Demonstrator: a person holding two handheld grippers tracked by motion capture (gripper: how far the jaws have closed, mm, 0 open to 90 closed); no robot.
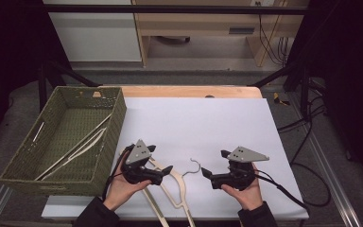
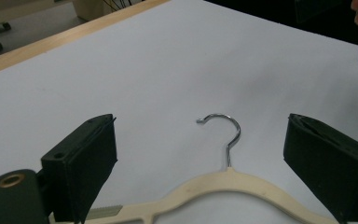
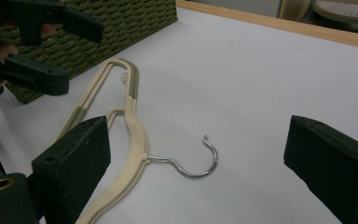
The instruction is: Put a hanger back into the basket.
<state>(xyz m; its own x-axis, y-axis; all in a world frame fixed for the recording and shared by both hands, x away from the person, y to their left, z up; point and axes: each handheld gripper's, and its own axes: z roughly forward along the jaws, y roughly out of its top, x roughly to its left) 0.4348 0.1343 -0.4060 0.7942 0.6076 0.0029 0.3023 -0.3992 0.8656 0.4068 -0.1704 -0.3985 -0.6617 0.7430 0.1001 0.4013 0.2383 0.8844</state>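
Observation:
A cream plastic hanger (image 1: 171, 189) with a metal hook (image 1: 194, 166) lies flat on the white sheet near the front edge. My left gripper (image 1: 160, 159) hovers over the hanger's left shoulder, jaws wide open. In the left gripper view the hanger (image 2: 223, 182) lies between and below the open jaws of my left gripper (image 2: 203, 128), with the hook (image 2: 228, 128) pointing away. My right gripper (image 1: 215, 163) is open just right of the hook. In the right gripper view the hanger (image 3: 133, 121) and its hook (image 3: 196, 168) lie ahead of the spread jaws of my right gripper (image 3: 200, 130).
A green woven basket (image 1: 116, 127) stands at the left of the white sheet (image 1: 208, 118), with pale hangers (image 1: 75, 149) inside it. A wooden table edge (image 1: 189, 91) runs along the back. Cables trail off to the right.

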